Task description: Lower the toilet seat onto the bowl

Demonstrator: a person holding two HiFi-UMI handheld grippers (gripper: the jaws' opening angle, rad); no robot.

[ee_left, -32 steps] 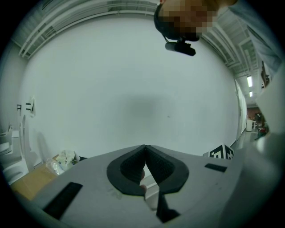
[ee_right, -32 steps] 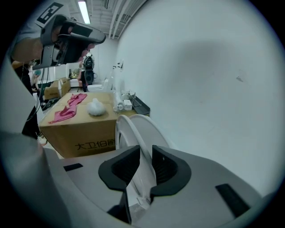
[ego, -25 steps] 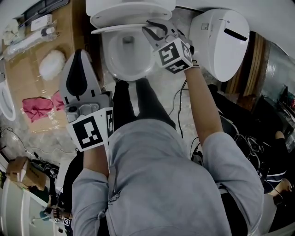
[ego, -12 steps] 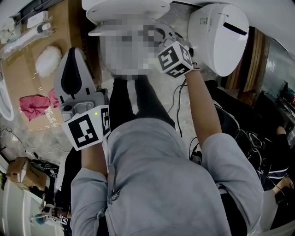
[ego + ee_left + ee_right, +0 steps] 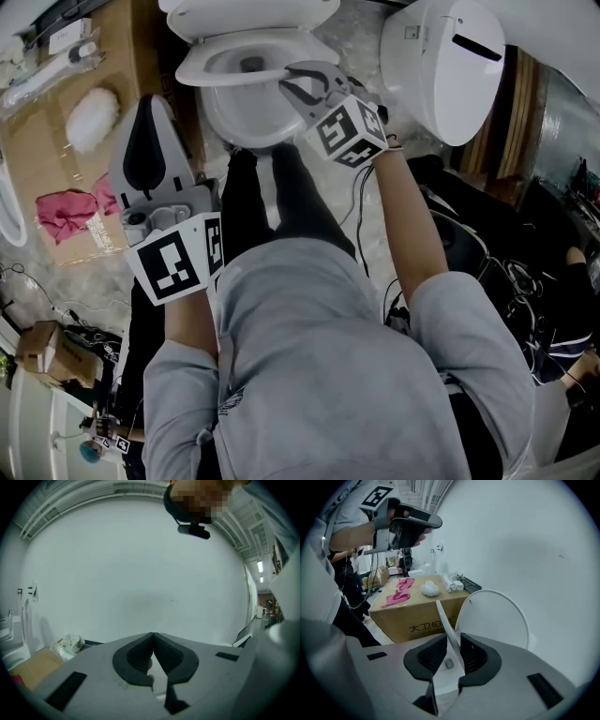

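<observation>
right gripper: clamped on the front edge of the toilet seat. In the right gripper view the thin white seat rim stood edge-on between both pads, and the pads pressed on it.
left gripper: empty, with jaws narrowed until the tips met. It was held off to the left of the bowl, well apart from the seat. The left gripper view showed nothing between the pads, only a plain white wall ahead.
toilet seat: partway down, tilted over the bowl, with the rim not yet resting on it. The bowl interior showed through the ring in the head view.
lid: raised behind the seat. In the right gripper view it was a white oval just behind the gripped rim.
cardboard box: on the floor left of the toilet. A pink cloth and a white fluffy lump lay on top. The same box, cloth and lump showed in the right gripper view.
white unit with a dark slot: right of the bowl, separate from the seat.
person: grey top, with dark trouser legs standing just in front of the bowl.
</observation>
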